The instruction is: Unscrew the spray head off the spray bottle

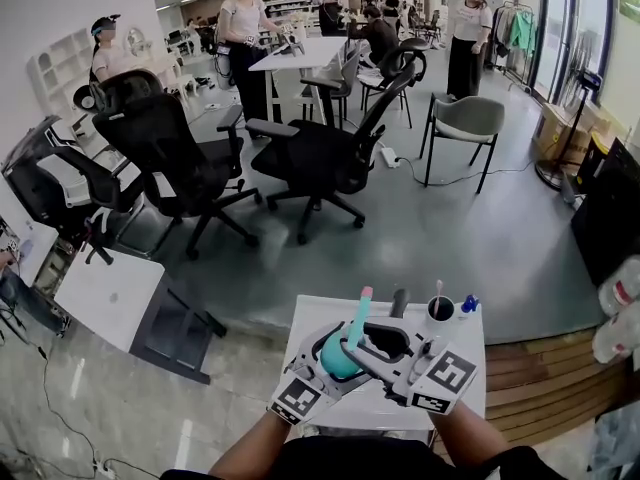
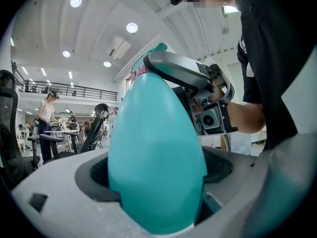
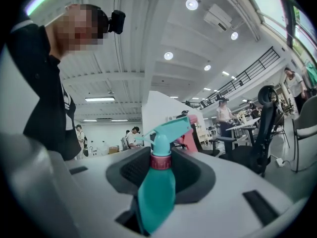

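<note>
A teal spray bottle is held in the air between both grippers, above a small white table. My left gripper is shut on its fat teal body, which fills the left gripper view between the grey jaws. My right gripper comes in from the right and sits around the neck. In the right gripper view the pink collar lies between the dark pads, which border it on both sides. The teal spray head sticks up beyond it. Its pink-tipped trigger points away from me.
On the table's far edge stand a black cup with sticks and a small blue thing. A white desk is at the left. Black office chairs and several people fill the room beyond.
</note>
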Demonstrator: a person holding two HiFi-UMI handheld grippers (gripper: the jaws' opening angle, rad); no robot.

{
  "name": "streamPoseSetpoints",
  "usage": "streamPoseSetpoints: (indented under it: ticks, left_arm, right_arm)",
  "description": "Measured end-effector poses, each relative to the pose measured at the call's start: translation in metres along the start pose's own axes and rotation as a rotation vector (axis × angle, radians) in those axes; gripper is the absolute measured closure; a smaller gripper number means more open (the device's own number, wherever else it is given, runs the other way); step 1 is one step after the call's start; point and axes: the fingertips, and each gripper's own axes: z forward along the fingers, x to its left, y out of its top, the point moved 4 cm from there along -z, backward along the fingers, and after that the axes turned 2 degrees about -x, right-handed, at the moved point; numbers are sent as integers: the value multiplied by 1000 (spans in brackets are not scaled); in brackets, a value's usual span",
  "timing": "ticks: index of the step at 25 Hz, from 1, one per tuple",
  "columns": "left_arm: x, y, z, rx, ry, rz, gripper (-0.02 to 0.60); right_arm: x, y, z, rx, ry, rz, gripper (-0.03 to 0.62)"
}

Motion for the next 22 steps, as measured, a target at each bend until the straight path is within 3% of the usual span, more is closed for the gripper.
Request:
streamPoseSetpoints:
  ticks: [4, 8, 15, 18, 22]
  left_arm:
    - [-7, 16, -3, -47, -71, -72, 126]
    - [-20, 26, -8, -83, -225, -117, 126]
    - [-40, 35, -15, -98, -391, -111, 126]
    - [-36, 34, -15, -93, -339, -124, 126]
    - [-14, 19, -10, -14, -121, -94, 126]
  right_arm:
    - [5, 3, -2, -5, 57, -7, 458]
    - [16, 8, -4, -23, 159, -4, 459]
    - [27, 13, -14, -46, 379, 47, 456]
    - [23, 11, -14, -80, 336, 43, 453]
    - [15, 7, -7, -84, 147, -78, 457]
